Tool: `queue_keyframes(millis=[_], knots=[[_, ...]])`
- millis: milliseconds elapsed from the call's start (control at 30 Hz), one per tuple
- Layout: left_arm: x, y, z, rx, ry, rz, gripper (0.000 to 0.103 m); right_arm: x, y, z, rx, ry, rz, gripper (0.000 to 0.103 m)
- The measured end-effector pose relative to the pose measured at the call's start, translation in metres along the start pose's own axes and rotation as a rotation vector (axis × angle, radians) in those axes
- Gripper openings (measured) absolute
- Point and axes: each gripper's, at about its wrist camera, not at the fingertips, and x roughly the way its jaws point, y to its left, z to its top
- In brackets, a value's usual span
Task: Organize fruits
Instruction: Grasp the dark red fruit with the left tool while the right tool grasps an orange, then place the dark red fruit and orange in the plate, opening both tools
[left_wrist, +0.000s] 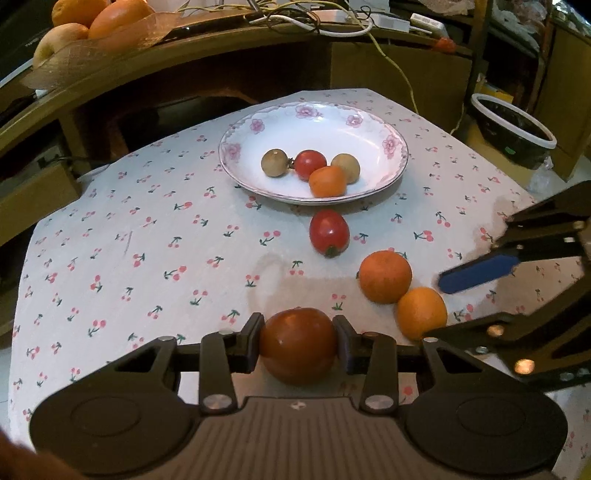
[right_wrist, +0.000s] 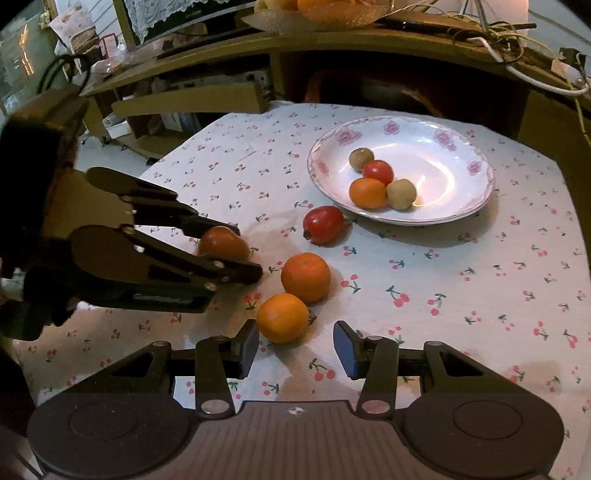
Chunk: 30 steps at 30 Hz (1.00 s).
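My left gripper (left_wrist: 298, 347) is shut on a red tomato (left_wrist: 297, 343), low over the cherry-print tablecloth; it also shows in the right wrist view (right_wrist: 223, 243). My right gripper (right_wrist: 295, 349) is open and empty, just right of the nearer orange (right_wrist: 282, 317), with a second orange (right_wrist: 306, 277) behind it. A loose red tomato (right_wrist: 324, 224) lies between the oranges and the flowered white plate (right_wrist: 458, 147). The plate holds two brownish fruits, a small red tomato (right_wrist: 377, 171) and a small orange (right_wrist: 367, 192).
A wooden desk (left_wrist: 221, 48) stands behind the table, with a glass dish of oranges (left_wrist: 110, 18) and cables on it. A dark bin with a white rim (left_wrist: 513, 129) is on the floor at the right. The tablecloth (left_wrist: 129, 258) has a damp patch near the fruits.
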Motion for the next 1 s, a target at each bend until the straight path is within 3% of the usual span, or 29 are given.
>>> queue_keyframes(millis=[333, 767, 867, 933, 1000], knots=[[-0.01, 0.003, -0.016, 0.03, 0.02, -0.018, 0.047, 0.017, 0.006, 0.004, -0.037, -0.005, -0.023, 0.046], [-0.018, 0.005, -0.027, 0.047, 0.023, 0.003, 0.058, 0.017, 0.01, 0.001, -0.072, -0.006, -0.042, 0.046], [-0.019, 0.001, -0.027, 0.059, 0.03, 0.017, 0.056, 0.017, 0.01, 0.001, -0.073, -0.006, -0.046, 0.045], [-0.02, 0.0, -0.026, 0.062, 0.032, 0.025, 0.046, 0.016, 0.01, 0.001, -0.075, -0.001, -0.054, 0.041], [-0.02, 0.0, -0.025, 0.044, 0.034, 0.026, 0.046, 0.014, 0.01, 0.0, -0.072, 0.003, -0.057, 0.033]])
